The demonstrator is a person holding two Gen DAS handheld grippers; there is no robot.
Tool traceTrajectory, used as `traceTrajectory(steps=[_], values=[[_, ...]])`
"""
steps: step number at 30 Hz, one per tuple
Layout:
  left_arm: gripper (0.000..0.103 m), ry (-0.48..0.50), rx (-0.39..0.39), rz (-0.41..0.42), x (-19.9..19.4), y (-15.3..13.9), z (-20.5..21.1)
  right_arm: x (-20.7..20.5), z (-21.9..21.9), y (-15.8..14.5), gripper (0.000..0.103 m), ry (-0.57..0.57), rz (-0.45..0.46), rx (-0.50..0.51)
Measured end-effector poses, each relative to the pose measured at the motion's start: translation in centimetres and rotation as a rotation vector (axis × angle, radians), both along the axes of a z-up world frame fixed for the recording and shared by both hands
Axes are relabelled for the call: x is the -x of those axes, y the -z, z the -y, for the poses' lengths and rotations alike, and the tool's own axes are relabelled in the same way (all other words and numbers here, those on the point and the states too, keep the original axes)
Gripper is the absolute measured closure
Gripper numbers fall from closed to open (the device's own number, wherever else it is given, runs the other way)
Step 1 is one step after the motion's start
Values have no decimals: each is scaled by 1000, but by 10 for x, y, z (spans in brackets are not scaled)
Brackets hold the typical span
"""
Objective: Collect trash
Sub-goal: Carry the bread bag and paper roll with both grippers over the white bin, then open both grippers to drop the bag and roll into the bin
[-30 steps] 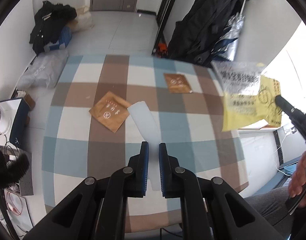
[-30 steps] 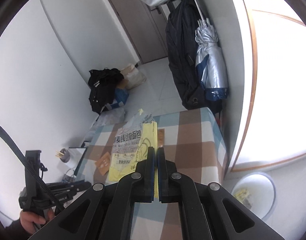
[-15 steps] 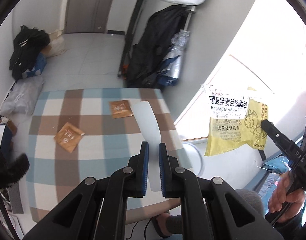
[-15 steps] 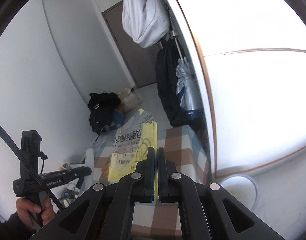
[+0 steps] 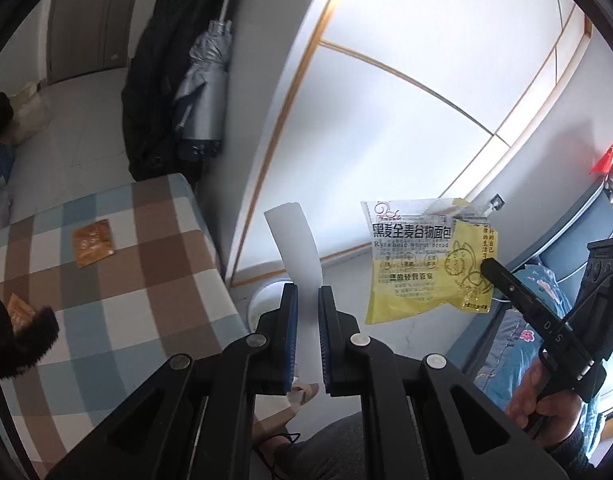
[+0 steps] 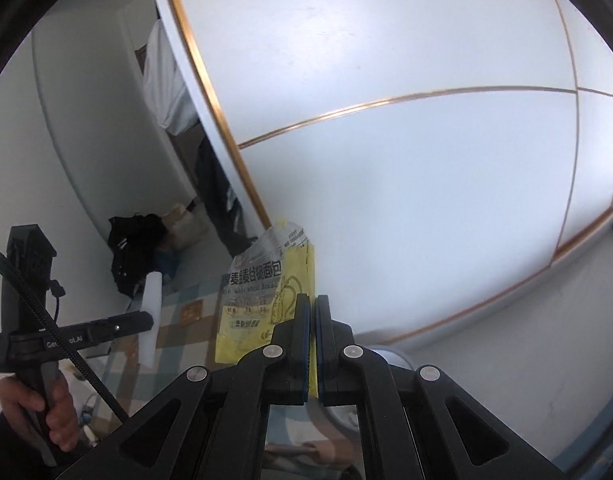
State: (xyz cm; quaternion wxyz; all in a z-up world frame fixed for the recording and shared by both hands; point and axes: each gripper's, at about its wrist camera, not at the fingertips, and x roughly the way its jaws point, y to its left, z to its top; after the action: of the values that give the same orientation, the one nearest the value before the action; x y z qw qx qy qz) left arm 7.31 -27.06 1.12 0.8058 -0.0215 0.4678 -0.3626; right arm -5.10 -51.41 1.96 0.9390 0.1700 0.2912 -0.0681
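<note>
My left gripper (image 5: 307,294) is shut on a white plastic strip (image 5: 294,242) that sticks up past the table's right edge, above the white trash bin (image 5: 264,300). My right gripper (image 6: 311,305) is shut on a yellow and clear bread wrapper (image 6: 262,300); the wrapper also shows in the left wrist view (image 5: 422,260), hanging in the air to the right of the strip. The strip also shows in the right wrist view (image 6: 151,312). Two brown sachets (image 5: 92,242) lie on the checked tablecloth (image 5: 118,300).
A white wardrobe with gold trim (image 6: 386,120) fills the space ahead. The bin's rim (image 6: 386,354) peeks out below my right fingers. A black coat and grey umbrella (image 5: 194,92) hang beyond the table. My knees are below the grippers.
Both grippers have swung right, away from the table toward the wardrobe and bin, each still holding its piece of trash.
</note>
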Motion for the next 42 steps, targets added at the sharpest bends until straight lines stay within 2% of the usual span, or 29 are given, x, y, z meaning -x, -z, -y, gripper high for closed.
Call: traceTrajectory(steps=[9, 17, 22, 29, 32, 37, 42], values=[[97, 141, -97, -139, -18, 69, 82, -8, 53, 77, 101, 117, -164, -50], [97, 198, -194, -272, -41, 130, 128, -31, 77, 155, 101, 160, -314, -141], [97, 215, -258, -310, -49, 155, 149, -52, 84, 200, 101, 163, -400, -181], [97, 207, -304, -355, -58, 172, 162, -85, 83, 252, 101, 151, -499, -245], [97, 200, -312, -366, -62, 175, 162, -85, 91, 269, 100, 134, -525, -258], [97, 182, -323, -383, -66, 180, 167, -107, 77, 289, 97, 104, -559, -277], [97, 181, -334, -392, -64, 182, 170, -110, 73, 299, 92, 74, -557, -327]])
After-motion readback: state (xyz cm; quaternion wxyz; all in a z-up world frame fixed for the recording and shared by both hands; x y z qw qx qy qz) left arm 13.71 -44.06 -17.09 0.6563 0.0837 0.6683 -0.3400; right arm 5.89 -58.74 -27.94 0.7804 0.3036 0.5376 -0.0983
